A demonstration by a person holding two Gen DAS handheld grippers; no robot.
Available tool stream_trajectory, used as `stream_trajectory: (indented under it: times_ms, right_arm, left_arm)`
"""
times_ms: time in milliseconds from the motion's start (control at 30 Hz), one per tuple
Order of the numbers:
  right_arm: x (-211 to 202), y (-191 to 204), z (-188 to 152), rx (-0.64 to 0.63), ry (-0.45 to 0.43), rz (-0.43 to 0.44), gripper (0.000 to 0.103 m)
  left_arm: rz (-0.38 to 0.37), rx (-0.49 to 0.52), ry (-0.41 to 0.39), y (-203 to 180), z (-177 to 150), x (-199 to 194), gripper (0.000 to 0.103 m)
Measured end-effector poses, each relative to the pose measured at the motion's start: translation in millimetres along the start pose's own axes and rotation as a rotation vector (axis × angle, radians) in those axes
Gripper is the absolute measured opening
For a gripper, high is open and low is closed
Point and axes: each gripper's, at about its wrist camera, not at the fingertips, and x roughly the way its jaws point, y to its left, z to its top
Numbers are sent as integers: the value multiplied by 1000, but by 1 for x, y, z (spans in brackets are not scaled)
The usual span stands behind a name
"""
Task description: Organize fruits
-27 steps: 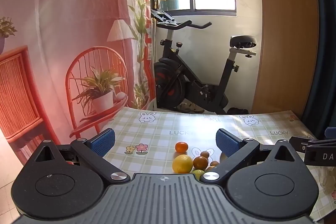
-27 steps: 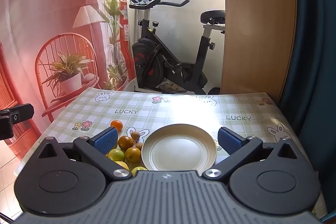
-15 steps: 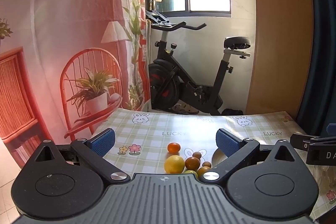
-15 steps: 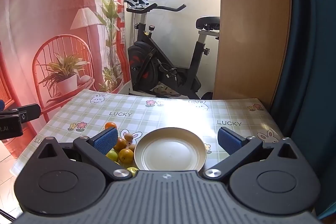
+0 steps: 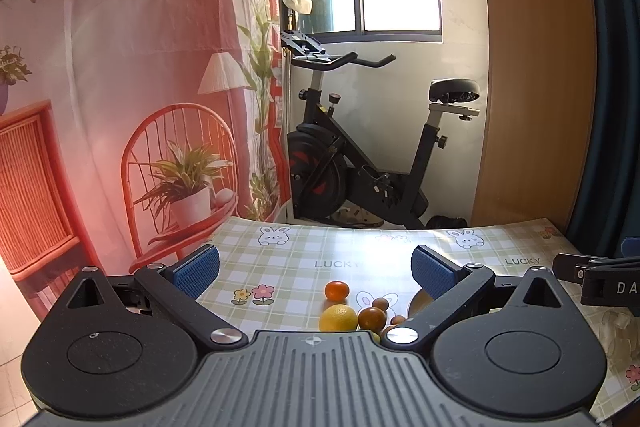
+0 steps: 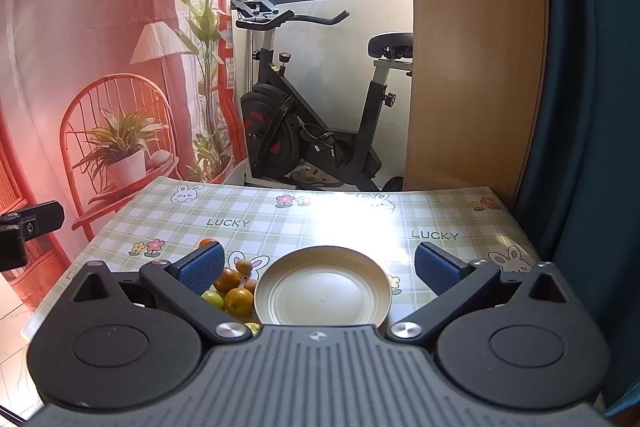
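While both tools, left tool (image 5: 315, 273) and right tool (image 6: 320, 267), are hanging wide open and empty, the left should be lowering squarely over the loose mandarin (image 5: 336, 290), sparing the plate (image 6: 322, 286).

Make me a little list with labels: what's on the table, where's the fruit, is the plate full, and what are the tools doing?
table: checked cloth with bunnies
plate: cream plate, nothing on it
fruit: fruit pile on the cloth, left of the plate
yellow fruit: largest in the left wrist view
left tool: open, holding nothing
right tool: open, holding nothing, plate between its fingers in view
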Motion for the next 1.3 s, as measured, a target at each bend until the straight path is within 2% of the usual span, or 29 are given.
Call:
stream_trajectory:
  times_ms: [1300]
  right_arm:
    - [1,-5,3,21,-4,24,103]
  left_arm:
    - [-13,-10,-16,1,6,-13,103]
